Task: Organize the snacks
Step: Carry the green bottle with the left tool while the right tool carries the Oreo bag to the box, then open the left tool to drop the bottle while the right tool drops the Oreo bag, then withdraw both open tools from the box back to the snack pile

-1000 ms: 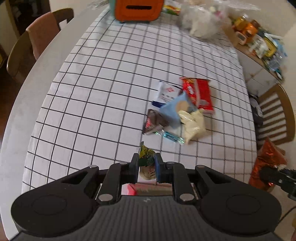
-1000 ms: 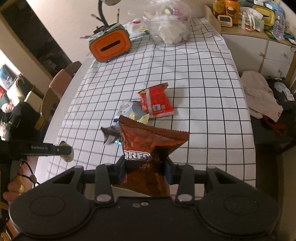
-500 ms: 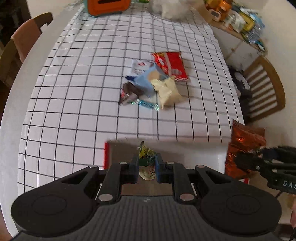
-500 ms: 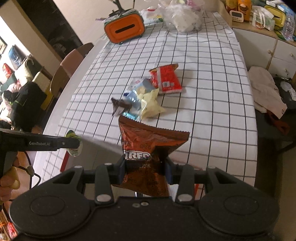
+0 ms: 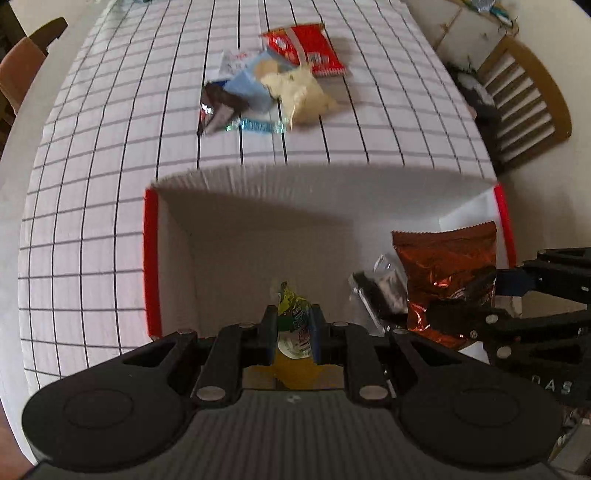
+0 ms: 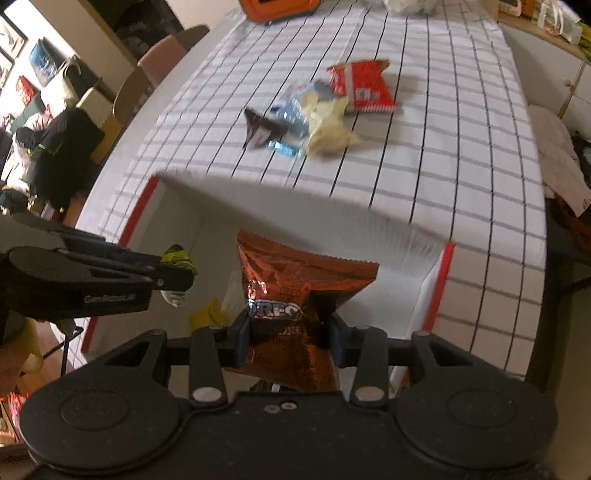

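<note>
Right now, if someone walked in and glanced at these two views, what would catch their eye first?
Probably the shiny copper-brown foil Oreo bag, clamped in the right hand-held gripper over the open white cardboard box with red edges. Next, the small green and yellow snack pouch pinched in the left hand-held gripper above the same box. Beyond the box, a heap of loose snack packets lies on the black-and-white checked tablecloth.

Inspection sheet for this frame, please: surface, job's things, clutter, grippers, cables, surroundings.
Surface: table under a white grid cloth.
Job's things: open white box with red edges at the near edge; pile of snack packets beyond it, on the cloth.
Clutter: orange case at the far end.
Grippers: left gripper shut on a small green packet; right gripper shut on a brown cookie bag; both over the box.
Cables: nothing seen.
Surroundings: wooden chair, cabinet.
</note>
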`<state>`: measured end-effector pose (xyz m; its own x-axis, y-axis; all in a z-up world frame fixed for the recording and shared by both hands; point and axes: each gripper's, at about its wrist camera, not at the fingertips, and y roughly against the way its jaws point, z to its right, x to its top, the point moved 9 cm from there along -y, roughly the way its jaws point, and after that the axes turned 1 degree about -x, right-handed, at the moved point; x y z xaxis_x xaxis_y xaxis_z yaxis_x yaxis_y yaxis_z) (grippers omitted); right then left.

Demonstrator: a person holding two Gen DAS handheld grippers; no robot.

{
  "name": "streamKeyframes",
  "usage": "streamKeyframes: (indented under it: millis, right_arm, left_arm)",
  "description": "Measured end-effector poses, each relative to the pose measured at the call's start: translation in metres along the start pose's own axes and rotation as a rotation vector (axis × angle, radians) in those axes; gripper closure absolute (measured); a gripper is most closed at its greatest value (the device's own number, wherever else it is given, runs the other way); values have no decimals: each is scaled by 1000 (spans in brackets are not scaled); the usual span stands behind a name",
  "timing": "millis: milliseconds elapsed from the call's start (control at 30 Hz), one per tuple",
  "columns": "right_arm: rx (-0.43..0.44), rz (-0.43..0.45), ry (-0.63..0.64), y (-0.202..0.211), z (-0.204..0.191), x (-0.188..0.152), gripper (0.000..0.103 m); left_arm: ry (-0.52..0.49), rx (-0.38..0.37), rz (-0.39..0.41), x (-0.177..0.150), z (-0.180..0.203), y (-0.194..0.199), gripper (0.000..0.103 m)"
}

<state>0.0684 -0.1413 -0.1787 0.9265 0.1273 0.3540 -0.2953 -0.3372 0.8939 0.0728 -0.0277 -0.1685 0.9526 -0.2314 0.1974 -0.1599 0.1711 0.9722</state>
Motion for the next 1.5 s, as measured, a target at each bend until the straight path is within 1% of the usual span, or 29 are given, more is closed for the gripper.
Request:
streamKeyframes:
  millis: [300,500,733,967,1033,1100,1167,1200,1333,1500]
  right_arm:
    - [8,-43,23,-13,-12,-23,64]
    - [-33,-53,71,-22,-20,-31,63]
    - [-40,-60,75,-25,-21,-33,62]
    - [-27,-64,93,-22,-24,-34,60]
    - [-19,-56,101,-19,-25,-34,57]
    - [-11,-48,103,-16,-26,-33,51]
    - [-3,-36,104,-11,-26,-31,47]
    - [0,-32,103,-9,-26,-30,46]
    - [12,-12,95,0,-25,-25,44]
    - [20,24,73,14,-21,-17,41]
  left_arm:
    - [-25,16,-56,-21,7,-18,86]
    - [-35,38,-110,-31,8,-32,86]
    - [-36,37,-122,-35,10,-36,86]
    - [-38,34,-118,-32,11,-34,86]
    - [-37,26,-116,-32,11,-31,86]
    - [-35,14,-107,-31,10,-27,86]
    - [-34,12,-95,-30,8,-23,86]
    - [-35,13,-89,-30,8,-20,86]
    - [-25,-2,-67,-29,5,-10,80]
    - [-19,-8,-21,-24,3,5,76]
